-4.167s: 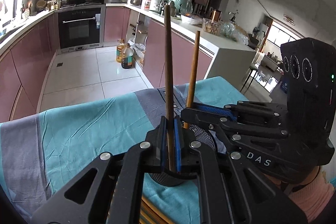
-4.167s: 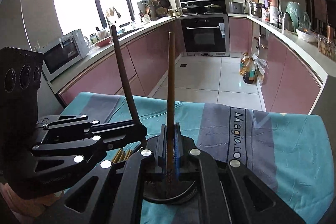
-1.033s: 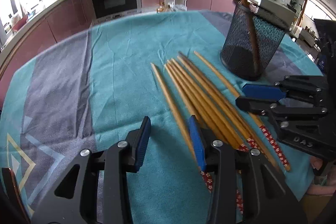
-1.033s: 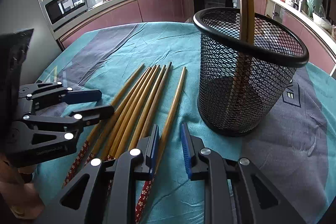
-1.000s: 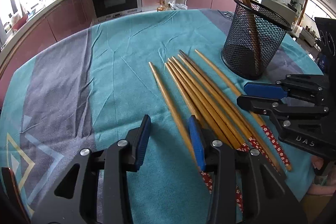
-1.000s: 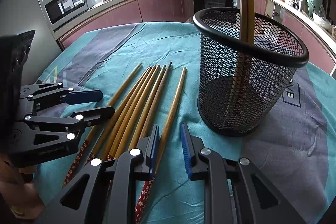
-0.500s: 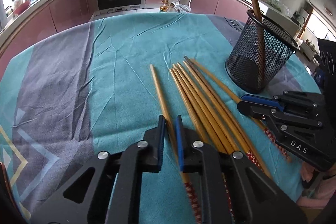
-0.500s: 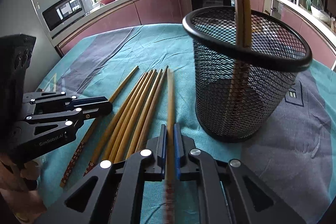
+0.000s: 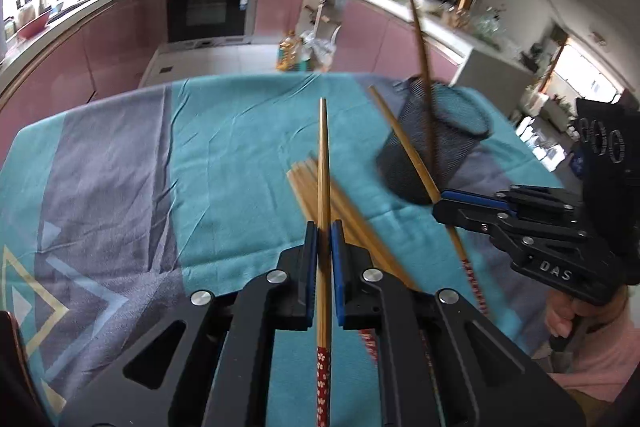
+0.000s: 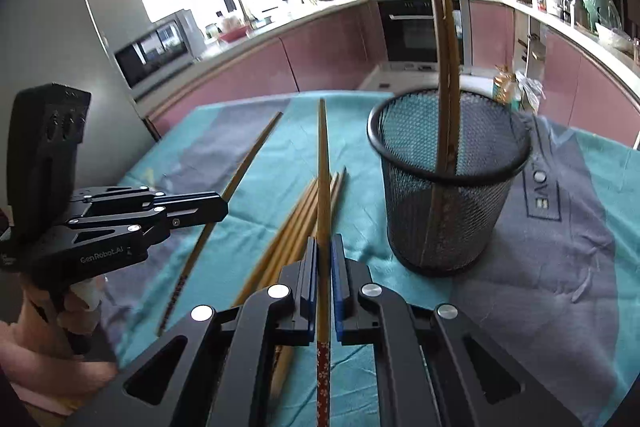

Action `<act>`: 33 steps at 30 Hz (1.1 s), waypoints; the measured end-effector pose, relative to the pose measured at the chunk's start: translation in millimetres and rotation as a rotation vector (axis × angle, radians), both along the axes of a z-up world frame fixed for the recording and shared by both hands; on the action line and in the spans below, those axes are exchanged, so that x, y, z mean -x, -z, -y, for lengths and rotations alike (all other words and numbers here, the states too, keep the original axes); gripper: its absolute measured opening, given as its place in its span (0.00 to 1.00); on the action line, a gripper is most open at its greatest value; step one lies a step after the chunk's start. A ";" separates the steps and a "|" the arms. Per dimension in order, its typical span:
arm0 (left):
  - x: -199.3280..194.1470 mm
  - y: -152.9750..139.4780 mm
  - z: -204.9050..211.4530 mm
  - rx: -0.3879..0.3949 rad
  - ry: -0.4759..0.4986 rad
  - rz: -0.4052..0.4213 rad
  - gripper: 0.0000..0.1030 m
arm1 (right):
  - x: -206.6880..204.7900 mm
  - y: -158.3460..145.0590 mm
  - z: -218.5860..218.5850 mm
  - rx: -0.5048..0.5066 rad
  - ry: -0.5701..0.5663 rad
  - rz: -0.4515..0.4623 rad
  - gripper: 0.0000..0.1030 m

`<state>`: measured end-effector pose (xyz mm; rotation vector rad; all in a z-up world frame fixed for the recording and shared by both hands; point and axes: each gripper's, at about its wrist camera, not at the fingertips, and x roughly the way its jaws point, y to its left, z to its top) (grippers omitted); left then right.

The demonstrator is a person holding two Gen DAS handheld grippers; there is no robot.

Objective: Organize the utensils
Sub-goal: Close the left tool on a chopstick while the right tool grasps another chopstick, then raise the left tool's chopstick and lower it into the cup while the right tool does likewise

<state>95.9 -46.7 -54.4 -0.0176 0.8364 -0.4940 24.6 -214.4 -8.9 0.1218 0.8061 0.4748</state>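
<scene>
My left gripper (image 9: 324, 227) is shut on a wooden chopstick (image 9: 324, 163) with a red flowered end, raised off the cloth and pointing away. My right gripper (image 10: 324, 243) is shut on a second such chopstick (image 10: 323, 167), also lifted. Each gripper shows in the other's view: the right gripper (image 9: 444, 201) with its chopstick (image 9: 404, 143), the left gripper (image 10: 218, 205) with its chopstick (image 10: 244, 163). Several more chopsticks (image 10: 298, 223) lie side by side on the teal cloth. A black mesh cup (image 10: 448, 179) stands to the right, with two chopsticks (image 10: 446, 67) upright in it.
The table (image 9: 224, 147) wears a teal and grey cloth with printed patterns. Beyond its far edge are the kitchen floor, pink cabinets and an oven (image 9: 208, 7). A hand (image 10: 52, 323) holds the left gripper's handle at lower left.
Both grippers have shut, each on one chopstick from the row. Both have then risen, lifting their chopsticks off the cloth. The row on the cloth is thinner.
</scene>
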 end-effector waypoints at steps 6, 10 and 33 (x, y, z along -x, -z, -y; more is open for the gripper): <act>16.3 -38.8 -2.2 0.087 0.062 0.057 0.07 | 11.4 -28.7 17.8 -0.056 0.007 0.071 0.06; 27.6 -63.5 -2.7 0.135 0.094 0.105 0.07 | 17.5 -46.1 27.7 -0.078 0.012 0.122 0.05; -0.3 -174.1 50.1 0.251 0.134 0.328 0.07 | -15.1 -123.3 75.1 -0.078 0.137 0.361 0.05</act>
